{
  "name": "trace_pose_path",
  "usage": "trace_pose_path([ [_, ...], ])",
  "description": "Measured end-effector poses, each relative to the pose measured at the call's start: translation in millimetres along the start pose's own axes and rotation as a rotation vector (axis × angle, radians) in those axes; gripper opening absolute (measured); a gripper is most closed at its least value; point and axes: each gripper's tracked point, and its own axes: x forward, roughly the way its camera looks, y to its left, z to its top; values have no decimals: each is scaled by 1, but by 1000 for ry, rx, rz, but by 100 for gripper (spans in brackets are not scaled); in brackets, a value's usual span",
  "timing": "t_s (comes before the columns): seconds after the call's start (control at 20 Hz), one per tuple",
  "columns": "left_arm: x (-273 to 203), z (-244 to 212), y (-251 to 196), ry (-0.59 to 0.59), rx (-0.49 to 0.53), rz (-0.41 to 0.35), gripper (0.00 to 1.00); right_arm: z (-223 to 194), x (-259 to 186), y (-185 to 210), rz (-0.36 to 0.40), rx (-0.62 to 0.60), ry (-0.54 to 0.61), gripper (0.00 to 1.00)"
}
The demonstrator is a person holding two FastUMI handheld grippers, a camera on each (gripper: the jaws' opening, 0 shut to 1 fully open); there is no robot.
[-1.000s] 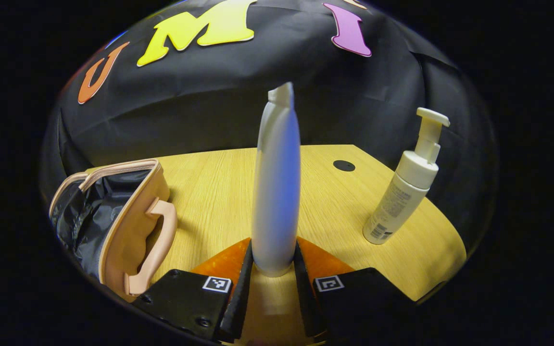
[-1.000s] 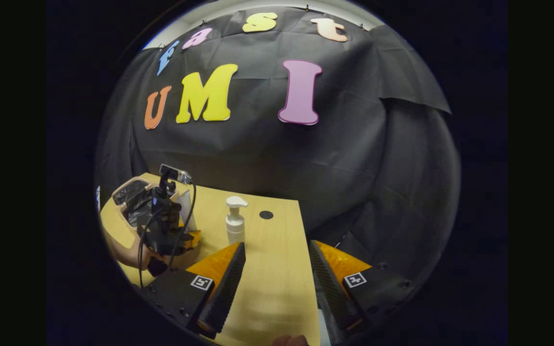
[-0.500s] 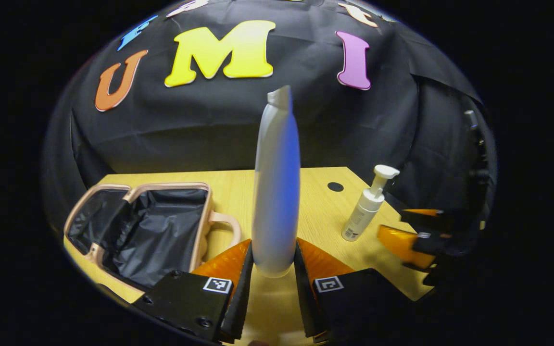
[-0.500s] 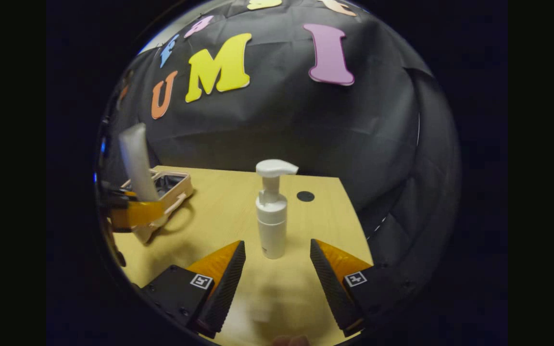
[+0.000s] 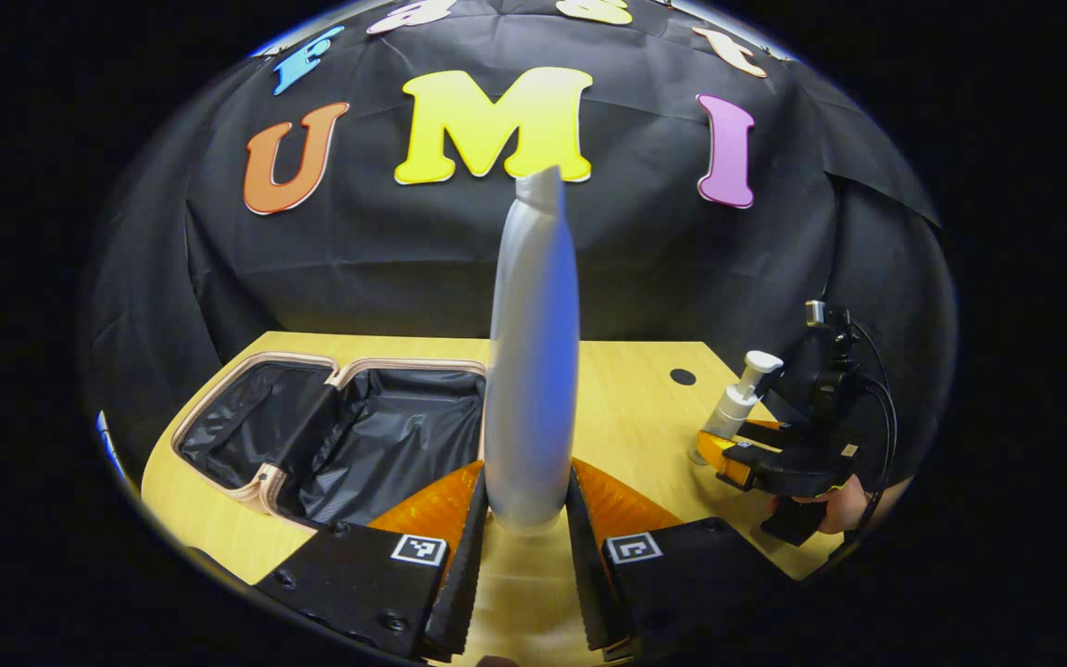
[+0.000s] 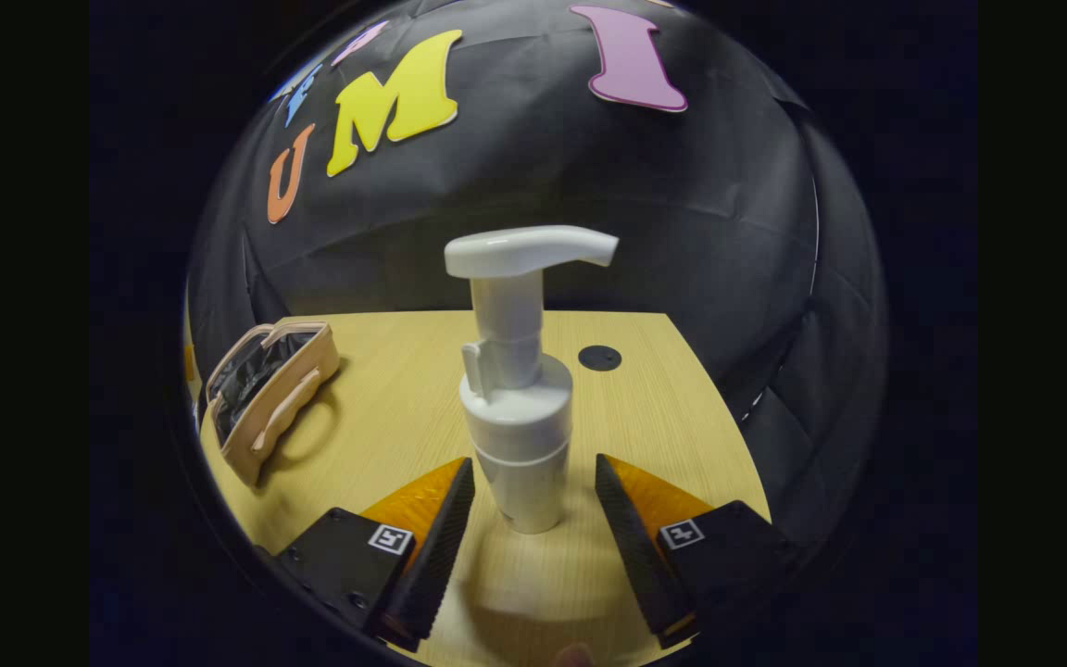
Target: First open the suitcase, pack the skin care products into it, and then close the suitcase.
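My left gripper [image 5: 522, 547] is shut on a tall white tube [image 5: 532, 371], held upright above the table. The open beige suitcase [image 5: 330, 435] with its black lining lies just left of the tube and below it. In the right gripper view a white pump bottle [image 6: 517, 408] stands upright between the spread fingers of my right gripper [image 6: 533, 533], which is open and apart from the bottle on both sides. The suitcase [image 6: 269, 398] lies at the far left of that view. The left gripper view shows the pump bottle [image 5: 735, 403] with the right gripper [image 5: 779, 459] around its base.
The wooden table [image 6: 404, 408] has a round black hole [image 6: 599, 358] near its back right. Black cloth walls close in behind and to the right. A hand [image 5: 834, 505] holds the right gripper near the table's right edge.
My left gripper has carried the tube up and toward the open suitcase. My right gripper has moved in on the pump bottle, which now stands between its fingers.
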Motion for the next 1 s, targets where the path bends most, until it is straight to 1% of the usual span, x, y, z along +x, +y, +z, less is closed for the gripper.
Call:
trace_pose_path([
  [0.05,-2,-1,7,7,-5,11,48,1,1,2,5,-12,-1,74],
  [0.1,-3,-2,13,13,-12,18,48,0,4,5,11,-25,0,72],
  [0.15,-4,-2,20,18,-24,20,48,-2,8,6,10,-42,8,66],
  [0.25,-4,-1,34,27,-55,28,48,1,8,2,-8,-69,10,61],
  [0.35,-5,1,52,30,-81,38,48,0,6,2,-10,-71,30,52],
  [0.5,0,9,84,14,-87,50,48,8,-6,6,-3,-78,38,49],
  [0.6,4,14,99,6,-95,35,48,10,-29,7,2,-80,37,49],
  [0.65,4,16,105,6,-82,19,48,13,-39,9,4,-84,36,49],
  [0.75,10,17,118,16,-36,-39,48,20,-61,15,16,-103,42,48],
  [0.85,23,12,132,53,-5,-114,48,30,-87,28,52,-108,41,48],
  [0.95,37,7,146,95,3,-167,48,42,-116,38,80,-107,34,49],
  [1.0,45,3,150,117,-7,-193,46,50,-130,42,89,-94,29,49],
])
